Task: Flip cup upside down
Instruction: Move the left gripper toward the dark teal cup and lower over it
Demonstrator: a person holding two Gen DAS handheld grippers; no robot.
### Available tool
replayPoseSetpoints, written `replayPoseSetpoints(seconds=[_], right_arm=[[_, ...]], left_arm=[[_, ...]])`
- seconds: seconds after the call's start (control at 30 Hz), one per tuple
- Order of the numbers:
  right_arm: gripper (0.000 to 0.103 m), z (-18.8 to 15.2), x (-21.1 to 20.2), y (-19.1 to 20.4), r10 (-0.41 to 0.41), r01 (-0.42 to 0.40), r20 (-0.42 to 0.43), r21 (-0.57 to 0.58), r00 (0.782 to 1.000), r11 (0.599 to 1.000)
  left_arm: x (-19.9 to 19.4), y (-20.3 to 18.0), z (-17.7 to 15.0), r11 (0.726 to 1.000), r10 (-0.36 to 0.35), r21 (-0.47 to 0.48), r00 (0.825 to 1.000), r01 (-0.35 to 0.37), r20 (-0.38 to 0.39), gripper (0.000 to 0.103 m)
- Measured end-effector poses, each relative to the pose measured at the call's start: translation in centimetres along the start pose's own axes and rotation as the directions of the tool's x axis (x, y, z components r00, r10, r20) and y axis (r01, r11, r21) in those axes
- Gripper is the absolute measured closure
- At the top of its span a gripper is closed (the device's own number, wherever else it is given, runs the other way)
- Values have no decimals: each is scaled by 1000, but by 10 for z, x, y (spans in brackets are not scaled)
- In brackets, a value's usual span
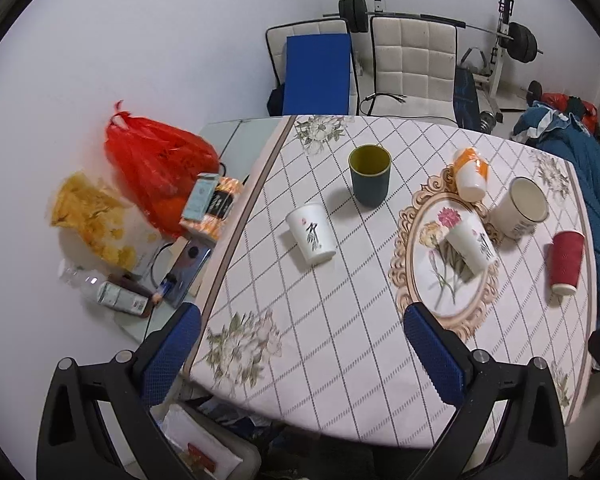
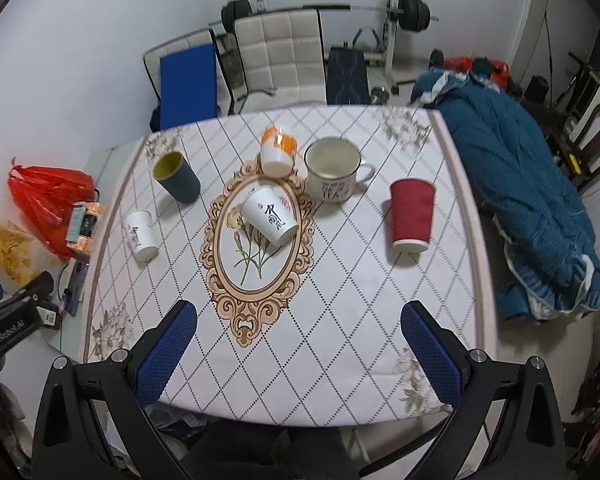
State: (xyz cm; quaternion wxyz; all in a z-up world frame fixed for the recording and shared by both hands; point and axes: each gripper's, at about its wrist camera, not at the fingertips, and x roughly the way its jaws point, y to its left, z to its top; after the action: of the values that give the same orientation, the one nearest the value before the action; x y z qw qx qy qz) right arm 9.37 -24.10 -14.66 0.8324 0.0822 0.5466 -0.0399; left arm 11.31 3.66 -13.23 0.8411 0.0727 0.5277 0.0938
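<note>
Patterned tablecloth (image 2: 340, 320) holds six cups, green cup (image 1: 369, 175) upright; both grippers' jaws spread wide, empty.

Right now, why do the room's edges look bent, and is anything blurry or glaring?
Both wrist views are fisheye, so the table edges and walls bow, with black corners. Left wrist view: the red bag and the cups look slightly smeared. Right wrist view: sharper, soft shadow beside the red cup. No strong glare.

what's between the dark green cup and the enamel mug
The upside-down orange and white cup, at the oval print's far end; clearest in the right wrist view.
</note>
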Motion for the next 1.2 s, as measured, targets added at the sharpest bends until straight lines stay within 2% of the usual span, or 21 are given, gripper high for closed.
replayPoseSetpoints(seconds=[0.23, 0.47, 0.7, 0.87, 1.2], right_arm=[[0, 34, 78, 19, -62, 64, -78, 29, 995, 998], [0, 52, 153, 31, -121, 134, -206, 50, 971, 990], [0, 63, 213, 34, -171, 196, -292, 56, 941, 979], [0, 73, 240, 31, -201, 231, -322, 55, 925, 971], [0, 82, 265, 27, -245, 276, -354, 38, 903, 960]], left_arm=[[81, -10, 55, 998, -39, 40, 999, 40, -25, 0], [155, -19, 100, 996, -69, 50, 994, 73, -89, 0], [214, -38, 118, 992, -82, 79, 987, 94, -141, 0], [248, -56, 125, 990, -91, 97, 983, 107, -162, 0], [283, -87, 135, 985, -95, 134, 986, 113, -134, 0]])
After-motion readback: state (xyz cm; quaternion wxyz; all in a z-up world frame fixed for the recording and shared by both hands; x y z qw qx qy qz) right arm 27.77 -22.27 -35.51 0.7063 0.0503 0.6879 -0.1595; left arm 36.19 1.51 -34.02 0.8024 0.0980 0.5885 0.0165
